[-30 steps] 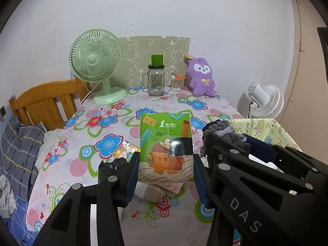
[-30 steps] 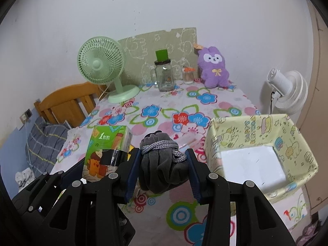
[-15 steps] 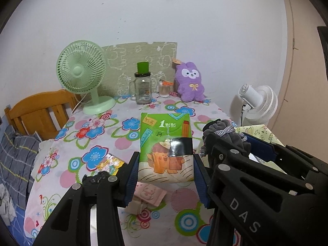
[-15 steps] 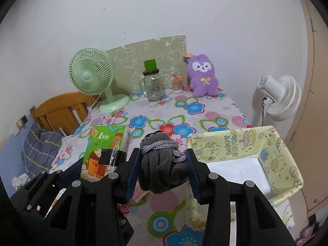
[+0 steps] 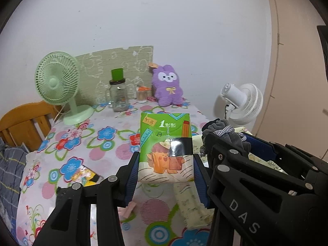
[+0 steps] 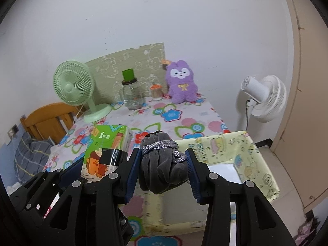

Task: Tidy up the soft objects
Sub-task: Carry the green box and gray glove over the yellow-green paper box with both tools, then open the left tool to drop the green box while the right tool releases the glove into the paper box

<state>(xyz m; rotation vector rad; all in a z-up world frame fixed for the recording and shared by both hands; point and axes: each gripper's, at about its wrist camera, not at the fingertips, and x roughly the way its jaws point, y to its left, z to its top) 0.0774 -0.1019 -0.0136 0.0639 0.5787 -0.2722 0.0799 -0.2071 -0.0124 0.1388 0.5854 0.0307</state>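
My left gripper (image 5: 166, 171) is shut on a green tissue pack (image 5: 165, 147) and holds it in the air above the flowered table (image 5: 86, 143). The pack also shows in the right wrist view (image 6: 106, 149). My right gripper (image 6: 163, 169) is shut on a grey cloth bundle (image 6: 162, 162) tied with a grey cord, held above the near left corner of a pale yellow fabric box (image 6: 246, 160). The bundle also shows in the left wrist view (image 5: 223, 132), to the right of the pack. The box is open, with a white bottom.
At the table's back stand a green fan (image 5: 59, 88), a glass jar with a green lid (image 5: 119, 96), a small jar (image 5: 142, 94) and a purple plush (image 5: 168, 86). A white fan (image 6: 264, 98) stands right of the table. A wooden chair (image 5: 22, 125) is left. Small packets (image 5: 86, 175) lie on the table.
Both grippers have moved to the right and up with their loads. The yellow box now lies under and right of the right gripper, closer than before.
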